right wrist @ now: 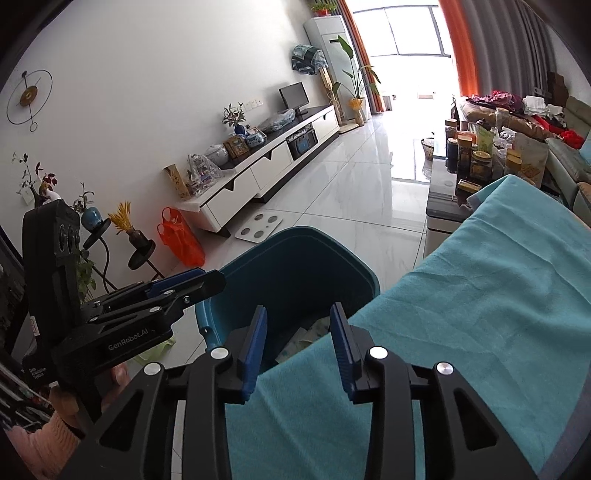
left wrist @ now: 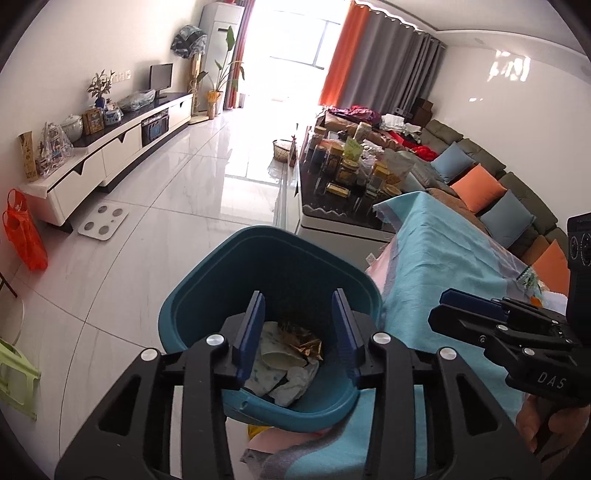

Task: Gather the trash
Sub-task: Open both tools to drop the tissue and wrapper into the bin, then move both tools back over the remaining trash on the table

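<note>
With both my left tool and right tool apart and empty, I feared nudging the bin off the desk edge.

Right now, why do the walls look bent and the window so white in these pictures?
Left wrist view: the fisheye lens bows the floor tiles and darkens the corners; daylight blows out the window and glares off the floor. Right wrist view: same curving, window overexposed, while the teal cloth and blue bin up close stay evenly lit and sharp.
</note>
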